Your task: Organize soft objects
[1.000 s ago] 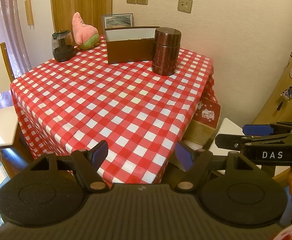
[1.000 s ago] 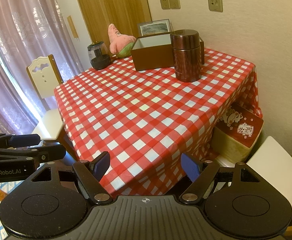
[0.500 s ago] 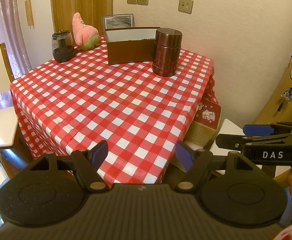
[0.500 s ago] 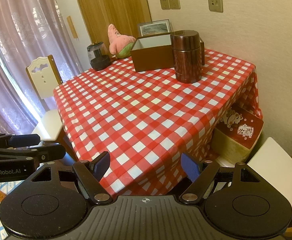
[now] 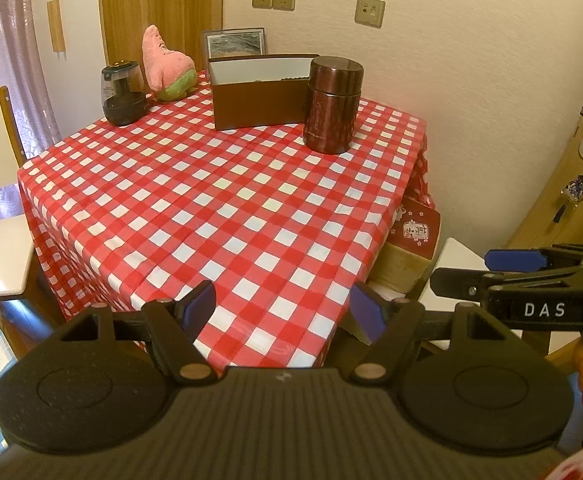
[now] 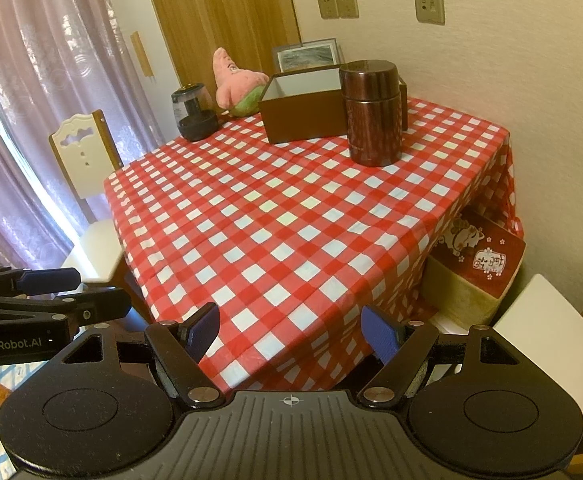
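On the checked tablecloth (image 5: 227,208) the open brown box (image 5: 259,96) shows only its pale inner wall, the brown canister (image 5: 333,106) is lidded, and the pink plush (image 5: 167,66) slumps at the far corner — my left gripper (image 5: 283,310) and right gripper (image 6: 289,330) both gape, empty.

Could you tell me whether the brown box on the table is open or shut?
Open: the brown box has no lid, and its pale inner walls show.

I saw the pink starfish plush (image 5: 166,65) slumped at the bench's far corner, just beside the open brown box (image 5: 257,94).
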The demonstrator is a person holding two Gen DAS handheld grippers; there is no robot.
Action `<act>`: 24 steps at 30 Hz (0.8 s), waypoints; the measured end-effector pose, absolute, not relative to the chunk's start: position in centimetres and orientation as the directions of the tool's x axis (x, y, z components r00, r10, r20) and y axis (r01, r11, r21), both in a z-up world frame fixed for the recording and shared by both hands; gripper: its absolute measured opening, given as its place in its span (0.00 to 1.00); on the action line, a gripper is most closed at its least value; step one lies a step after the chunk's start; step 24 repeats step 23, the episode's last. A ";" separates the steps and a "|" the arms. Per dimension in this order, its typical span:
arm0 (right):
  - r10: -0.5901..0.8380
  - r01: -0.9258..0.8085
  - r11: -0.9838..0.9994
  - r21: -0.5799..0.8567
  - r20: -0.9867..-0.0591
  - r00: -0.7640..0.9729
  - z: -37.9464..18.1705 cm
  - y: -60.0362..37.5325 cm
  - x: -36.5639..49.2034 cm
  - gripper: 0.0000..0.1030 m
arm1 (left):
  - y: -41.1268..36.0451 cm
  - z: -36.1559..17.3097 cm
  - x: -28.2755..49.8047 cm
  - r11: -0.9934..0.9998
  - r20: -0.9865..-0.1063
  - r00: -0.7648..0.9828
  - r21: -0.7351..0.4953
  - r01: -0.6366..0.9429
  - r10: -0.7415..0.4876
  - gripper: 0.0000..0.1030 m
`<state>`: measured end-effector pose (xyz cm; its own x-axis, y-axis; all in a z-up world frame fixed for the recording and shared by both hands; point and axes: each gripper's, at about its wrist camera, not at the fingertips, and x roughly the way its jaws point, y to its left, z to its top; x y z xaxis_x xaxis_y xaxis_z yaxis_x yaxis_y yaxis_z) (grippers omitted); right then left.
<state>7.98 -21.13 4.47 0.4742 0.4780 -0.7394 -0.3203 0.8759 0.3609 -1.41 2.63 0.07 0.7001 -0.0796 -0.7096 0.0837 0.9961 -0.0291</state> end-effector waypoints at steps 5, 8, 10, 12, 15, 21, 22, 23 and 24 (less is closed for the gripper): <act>0.478 -0.320 0.876 0.361 -0.740 0.474 4.5 -21.1 8.0 0.75 | 2.6 0.0 -1.4 0.996 -0.710 0.700 -0.029 0.082 -0.078 0.70; 0.477 -0.320 0.876 0.360 -0.740 0.474 4.5 -21.1 8.0 0.75 | 2.7 0.1 -1.2 0.996 -0.709 0.701 -0.029 0.083 -0.079 0.70; 0.478 -0.320 0.876 0.361 -0.740 0.473 4.5 -21.1 8.0 0.75 | 2.6 0.1 -1.2 0.996 -0.709 0.701 -0.027 0.083 -0.077 0.70; 0.477 -0.318 0.877 0.361 -0.741 0.473 4.5 -21.1 7.9 0.75 | 2.6 0.1 -1.2 0.996 -0.710 0.700 -0.029 0.083 -0.079 0.70; 0.477 -0.319 0.877 0.360 -0.741 0.473 4.5 -21.2 7.9 0.75 | 2.7 0.1 -1.3 0.996 -0.709 0.701 -0.028 0.083 -0.078 0.70; 0.476 -0.319 0.877 0.360 -0.741 0.473 4.5 -21.2 7.9 0.75 | 2.3 0.4 -0.6 0.996 -0.702 0.708 -0.020 0.085 -0.075 0.70; 0.476 -0.319 0.877 0.360 -0.741 0.473 4.5 -21.2 7.9 0.75 | 2.2 0.4 -0.6 0.996 -0.704 0.706 -0.021 0.086 -0.076 0.70; 0.476 -0.319 0.877 0.360 -0.741 0.473 4.5 -21.2 7.9 0.75 | 2.1 0.4 -0.4 0.996 -0.706 0.704 -0.023 0.087 -0.078 0.70; 0.476 -0.319 0.877 0.360 -0.741 0.473 4.5 -21.2 7.9 0.75 | 2.1 0.4 -0.4 0.996 -0.706 0.704 -0.023 0.087 -0.078 0.70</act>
